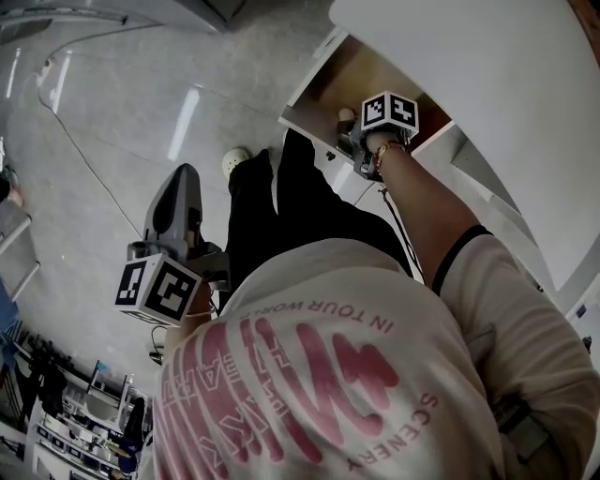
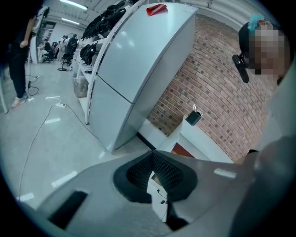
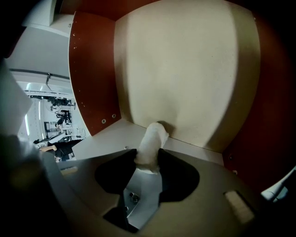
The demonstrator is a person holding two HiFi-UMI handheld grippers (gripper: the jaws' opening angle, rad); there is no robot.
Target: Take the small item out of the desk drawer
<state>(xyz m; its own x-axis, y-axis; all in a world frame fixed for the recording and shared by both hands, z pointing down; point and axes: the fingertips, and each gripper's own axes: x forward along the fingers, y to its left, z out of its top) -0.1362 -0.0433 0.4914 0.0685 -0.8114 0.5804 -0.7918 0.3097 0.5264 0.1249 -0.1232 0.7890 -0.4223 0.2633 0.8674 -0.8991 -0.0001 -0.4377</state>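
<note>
T-shirt (image 1: 375, 375) (pink print) fills foreground; right gripper (image 3: 147, 151) clamps 1 small white item (image 3: 155, 134) inside drawer (image 3: 185, 69); left gripper (image 2: 151, 155) closed, empty, over floor (image 1: 112, 112).

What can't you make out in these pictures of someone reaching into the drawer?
- What the small white item is: in the right tool view it is only a pale lump, and the right tool covers its near end.
- Much of the drawer: in the head view the arm and the tool cover it.
- The red thing on the grey cabinet: in the left tool view it is too small and far off.
</note>
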